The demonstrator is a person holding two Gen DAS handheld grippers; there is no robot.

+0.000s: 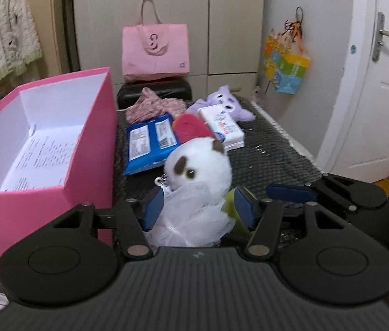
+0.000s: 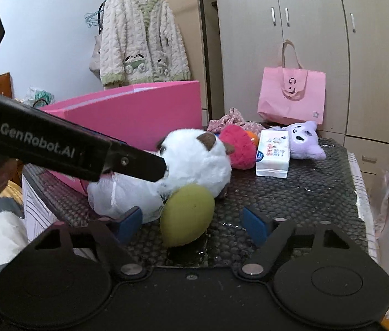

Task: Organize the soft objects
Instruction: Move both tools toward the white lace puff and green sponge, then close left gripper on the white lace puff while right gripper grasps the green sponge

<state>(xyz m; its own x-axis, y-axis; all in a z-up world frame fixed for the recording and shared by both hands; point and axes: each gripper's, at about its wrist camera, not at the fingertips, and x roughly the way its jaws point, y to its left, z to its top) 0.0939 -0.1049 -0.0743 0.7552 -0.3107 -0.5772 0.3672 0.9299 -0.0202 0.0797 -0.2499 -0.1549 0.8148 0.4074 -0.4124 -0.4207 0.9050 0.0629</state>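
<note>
While the left gripper pinches the white plush at centre frame beside the pink box, the right gripper sits spread around the green sponge, lower centre.

Two plush toys: a white one between the left fingers, a purple one well beyond them. One white mesh puff, one green sponge between the right fingers, one red sponge. Two tissue packs, blue and white. One pink box. One floral cloth.
</note>
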